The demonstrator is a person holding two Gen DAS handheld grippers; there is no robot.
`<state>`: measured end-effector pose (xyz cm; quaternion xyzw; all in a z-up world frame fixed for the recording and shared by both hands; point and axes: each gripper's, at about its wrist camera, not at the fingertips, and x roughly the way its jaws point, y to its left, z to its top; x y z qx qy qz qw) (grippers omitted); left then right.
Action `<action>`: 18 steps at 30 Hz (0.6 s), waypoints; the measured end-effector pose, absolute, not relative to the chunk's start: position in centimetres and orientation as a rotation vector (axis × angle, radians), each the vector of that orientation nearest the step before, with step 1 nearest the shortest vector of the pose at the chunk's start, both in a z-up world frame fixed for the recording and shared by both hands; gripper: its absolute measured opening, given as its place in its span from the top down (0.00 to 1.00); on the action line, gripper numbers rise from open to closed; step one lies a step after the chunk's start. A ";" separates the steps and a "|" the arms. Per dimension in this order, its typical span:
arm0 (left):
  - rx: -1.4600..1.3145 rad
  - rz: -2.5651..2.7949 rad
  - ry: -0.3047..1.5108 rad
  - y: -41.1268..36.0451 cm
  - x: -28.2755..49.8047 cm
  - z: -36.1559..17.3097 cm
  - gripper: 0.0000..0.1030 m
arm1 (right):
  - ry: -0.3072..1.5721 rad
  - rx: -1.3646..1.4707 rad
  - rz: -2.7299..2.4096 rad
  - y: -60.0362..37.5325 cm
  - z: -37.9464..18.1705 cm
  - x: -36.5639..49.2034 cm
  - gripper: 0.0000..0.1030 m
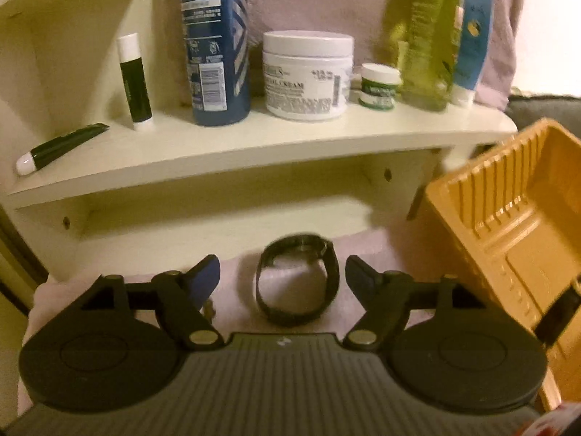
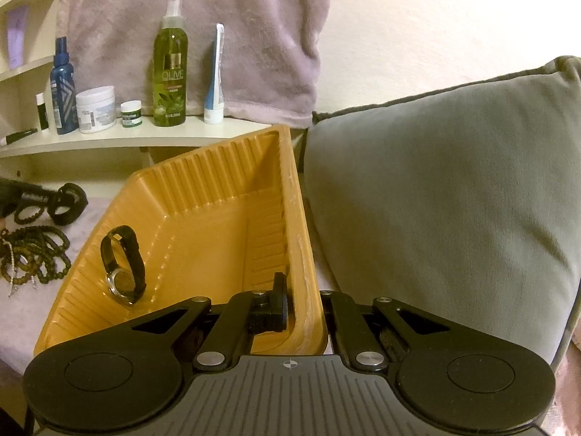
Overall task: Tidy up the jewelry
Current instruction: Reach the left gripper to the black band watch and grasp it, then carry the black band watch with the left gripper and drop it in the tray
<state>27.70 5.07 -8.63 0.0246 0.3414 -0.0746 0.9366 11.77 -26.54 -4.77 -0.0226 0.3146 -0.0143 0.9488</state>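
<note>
The left gripper (image 1: 282, 270) stands with its jaws spread and nothing pinched, a black band (image 1: 298, 279) lying loose on the pink cloth (image 1: 236, 290) between the tips; to take it cleanly I would centre one side of the loop between the pads before squeezing. The right gripper (image 2: 305, 305) is clenched on the near right wall of the tilted orange tray (image 2: 203, 189). Only its view shows the wristwatch (image 2: 123, 265) already inside and the tangled beads (image 2: 34, 254) left of the tray.
</note>
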 end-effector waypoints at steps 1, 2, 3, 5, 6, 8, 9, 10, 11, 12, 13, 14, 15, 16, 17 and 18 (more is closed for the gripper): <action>0.049 -0.147 0.699 5.2 28.1 -8.7 0.29 | 0.643 -0.045 -0.029 -26.6 -4.8 11.8 0.95; 0.046 -0.144 0.703 5.3 28.4 -8.8 0.29 | 0.646 -0.045 -0.031 -26.6 -4.9 11.9 0.95; 0.035 -0.150 0.718 5.5 28.8 -8.9 0.29 | 0.647 -0.044 -0.033 -26.6 -4.9 11.9 0.95; 0.017 -0.169 0.738 5.5 29.4 -9.0 0.29 | 0.650 -0.043 -0.033 -26.6 -5.0 11.9 0.95; 0.022 -0.179 0.743 5.3 29.5 -9.1 0.28 | 0.650 -0.043 -0.034 -26.7 -5.0 11.9 0.95; 0.048 -0.177 0.748 4.7 29.7 -9.5 0.27 | 0.649 -0.043 -0.035 -26.6 -5.0 11.9 0.95; 0.060 -0.170 0.757 4.4 29.9 -9.8 0.27 | 0.649 -0.043 -0.035 -26.6 -5.0 12.0 0.95; 0.064 -0.162 0.768 4.3 30.1 -10.1 0.28 | 0.649 -0.042 -0.035 -26.7 -5.0 12.0 0.95; 0.056 -0.160 0.774 4.2 30.1 -10.3 0.32 | 0.651 -0.040 -0.036 -26.7 -5.0 12.0 0.95; 0.051 -0.155 0.778 4.1 30.2 -10.5 0.36 | 0.651 -0.039 -0.036 -26.7 -5.1 12.0 0.94; 0.053 -0.145 0.783 4.1 30.3 -10.7 0.39 | 0.651 -0.041 -0.035 -26.7 -5.1 11.9 0.94; 0.054 -0.135 0.781 4.0 30.4 -10.8 0.51 | 0.651 -0.041 -0.035 -26.7 -5.1 11.9 0.94; 0.056 -0.138 0.780 3.9 30.4 -10.9 0.57 | 0.652 -0.042 -0.035 -26.8 -5.1 11.9 0.94; 0.063 -0.135 0.778 3.8 30.4 -10.9 0.60 | 0.652 -0.043 -0.035 -26.8 -5.1 11.9 0.94; 0.074 -0.134 0.776 3.6 30.3 -11.0 0.60 | 0.653 -0.043 -0.034 -26.8 -5.1 11.9 0.94; 0.084 -0.134 0.773 3.5 30.2 -11.0 0.61 | 0.653 -0.041 -0.034 -26.8 -5.1 11.9 0.94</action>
